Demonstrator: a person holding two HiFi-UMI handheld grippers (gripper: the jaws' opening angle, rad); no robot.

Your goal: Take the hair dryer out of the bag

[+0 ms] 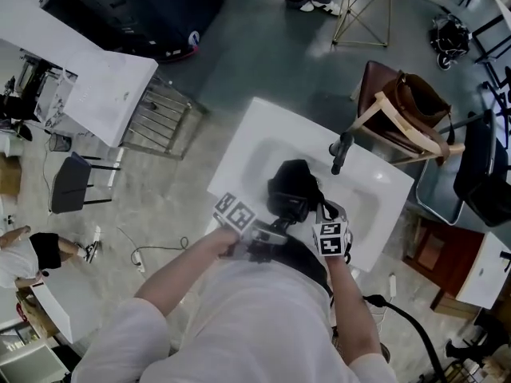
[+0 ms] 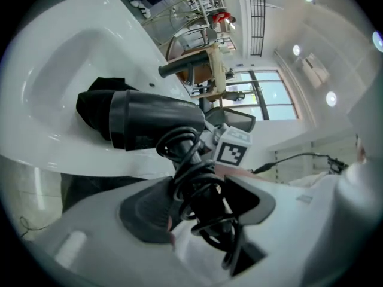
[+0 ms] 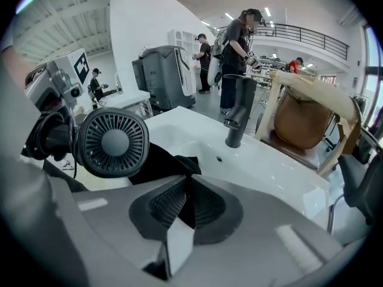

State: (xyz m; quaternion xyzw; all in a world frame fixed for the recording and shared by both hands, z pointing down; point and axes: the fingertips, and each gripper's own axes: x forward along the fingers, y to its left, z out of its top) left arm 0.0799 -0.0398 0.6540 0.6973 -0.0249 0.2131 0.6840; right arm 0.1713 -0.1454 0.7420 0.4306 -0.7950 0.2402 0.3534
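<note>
A black hair dryer (image 2: 149,121) with its cord wound round the handle is clamped in my left gripper (image 2: 200,187), held above the rim of the white sink (image 2: 54,58). Its rear grille (image 3: 114,142) faces the right gripper view. Behind it the black bag (image 2: 96,100) lies in the basin, and the dryer is clear of it. My right gripper (image 3: 182,187) is shut on a fold of the bag (image 3: 164,163). In the head view both grippers meet at the sink's near edge, left gripper (image 1: 259,234) and right gripper (image 1: 318,218), with the bag (image 1: 294,174) just beyond.
A dark faucet (image 1: 341,152) stands at the far side of the sink (image 1: 263,126). A wooden chair holding a brown bag (image 1: 415,106) is right behind it. A white table (image 1: 88,78) stands at the left. People (image 3: 239,46) and a grey machine (image 3: 164,76) are further back.
</note>
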